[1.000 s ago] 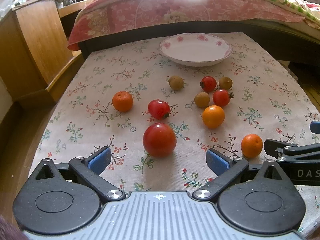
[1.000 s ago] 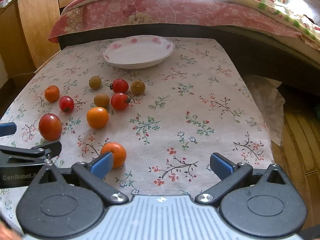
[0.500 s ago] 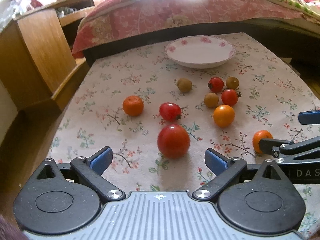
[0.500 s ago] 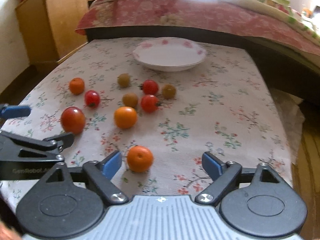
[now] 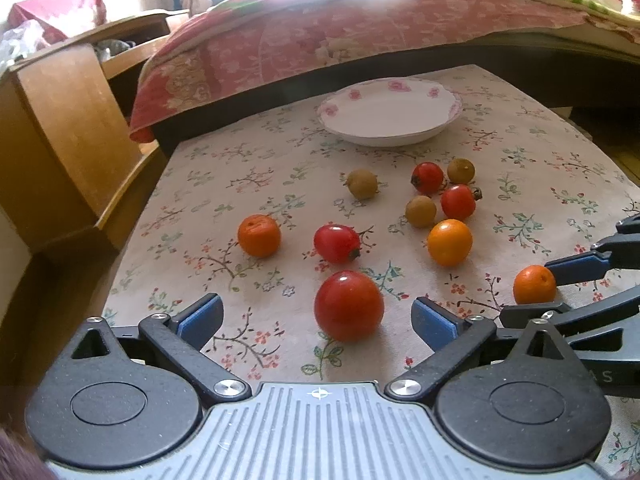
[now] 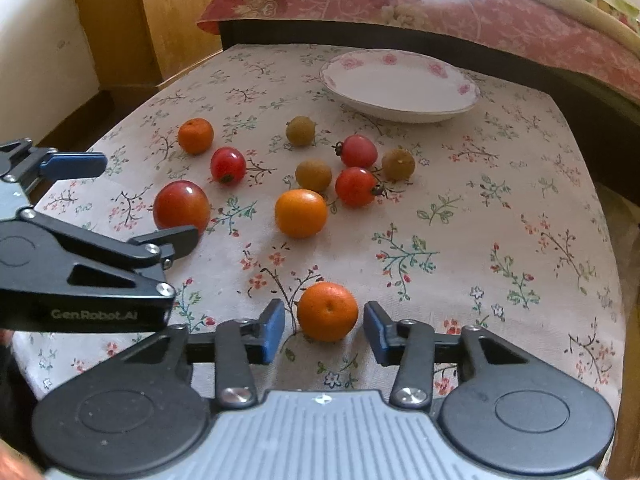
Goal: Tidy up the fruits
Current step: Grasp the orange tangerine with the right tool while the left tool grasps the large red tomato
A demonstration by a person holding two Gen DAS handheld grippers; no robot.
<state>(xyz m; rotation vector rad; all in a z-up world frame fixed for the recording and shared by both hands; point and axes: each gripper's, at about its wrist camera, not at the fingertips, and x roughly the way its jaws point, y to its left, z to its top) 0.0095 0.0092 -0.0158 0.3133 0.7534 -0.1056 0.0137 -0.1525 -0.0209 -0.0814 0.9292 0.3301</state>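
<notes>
Floral table (image 6: 460, 240): your right gripper (image 6: 324, 330) has narrowed around the tangerine (image 6: 327, 311) — not yet touching; left gripper (image 5: 316, 316) stays wide apart.

Beyond my counter's floral cloth (image 5: 248, 168) I see a bed's pink quilt (image 5: 320, 36) and a wooden cabinet (image 5: 60, 120).
</notes>
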